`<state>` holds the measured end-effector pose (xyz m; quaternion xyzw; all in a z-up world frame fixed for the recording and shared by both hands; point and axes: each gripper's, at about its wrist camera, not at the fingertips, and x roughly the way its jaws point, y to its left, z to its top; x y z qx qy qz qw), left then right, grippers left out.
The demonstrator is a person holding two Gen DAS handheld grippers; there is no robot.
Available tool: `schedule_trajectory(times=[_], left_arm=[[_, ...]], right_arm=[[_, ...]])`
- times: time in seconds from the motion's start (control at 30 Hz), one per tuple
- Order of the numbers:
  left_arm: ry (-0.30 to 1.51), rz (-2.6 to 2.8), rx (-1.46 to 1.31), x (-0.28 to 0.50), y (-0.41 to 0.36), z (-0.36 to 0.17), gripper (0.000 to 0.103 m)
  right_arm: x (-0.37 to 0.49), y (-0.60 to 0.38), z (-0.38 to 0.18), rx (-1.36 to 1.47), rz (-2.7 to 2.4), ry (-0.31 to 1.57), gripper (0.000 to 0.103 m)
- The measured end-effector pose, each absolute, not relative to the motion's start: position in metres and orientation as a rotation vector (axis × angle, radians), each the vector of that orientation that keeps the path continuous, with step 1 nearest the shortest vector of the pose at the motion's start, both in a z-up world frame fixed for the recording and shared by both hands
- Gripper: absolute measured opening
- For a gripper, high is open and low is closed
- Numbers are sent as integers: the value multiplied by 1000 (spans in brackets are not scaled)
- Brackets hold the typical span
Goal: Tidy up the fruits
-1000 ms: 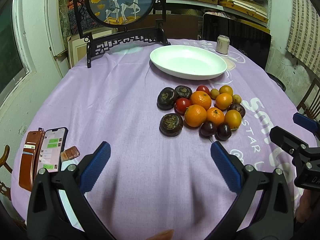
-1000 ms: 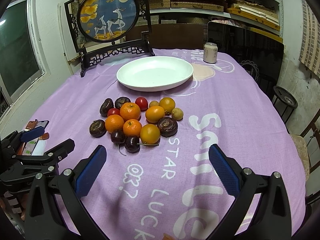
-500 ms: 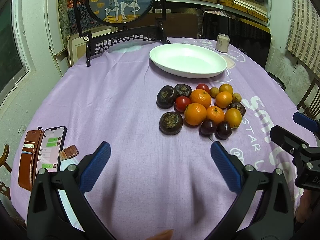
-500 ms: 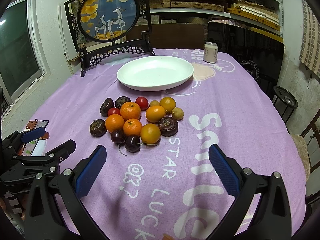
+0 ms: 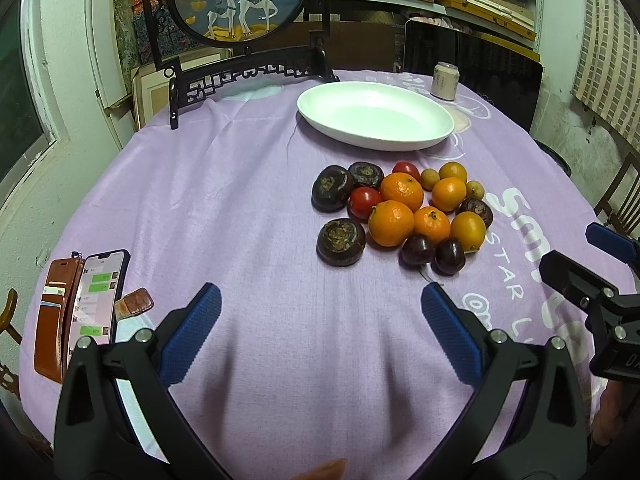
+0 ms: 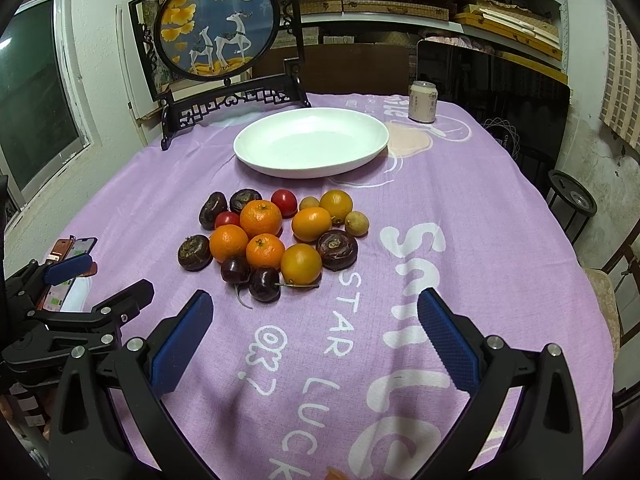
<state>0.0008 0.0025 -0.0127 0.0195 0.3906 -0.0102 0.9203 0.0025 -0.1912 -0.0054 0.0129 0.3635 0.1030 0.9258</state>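
Note:
A heap of fruit (image 5: 404,210) (image 6: 276,236) lies mid-table on the purple cloth: several oranges, two red tomatoes, dark water chestnuts, two dark cherries and small tan longans. Behind it stands an empty white oval plate (image 5: 312,108) (image 6: 248,152). My left gripper (image 5: 320,328) hovers open over bare cloth, short of the heap and to its left. My right gripper (image 6: 314,326) is open too, just in front of the cherries (image 6: 264,284), nothing between its fingers. Each gripper shows at the edge of the other's view.
A phone (image 5: 96,300) in a brown wallet case lies at the table's left edge. A drink can (image 6: 423,96) stands behind the plate on the right. A black-framed deer screen (image 6: 216,28) stands at the back left. Chairs and a stool flank the right side.
Both grippers have crept slightly forward toward the fruit; the scene sits a little lower in both views. Nothing was taken hold of.

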Motion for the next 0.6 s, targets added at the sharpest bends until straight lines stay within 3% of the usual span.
schedule_trajectory(times=[0.6], left_arm=[[1023, -62, 64, 46, 24, -63, 101]], right_arm=[[50, -203, -67, -36, 249, 994, 102]])
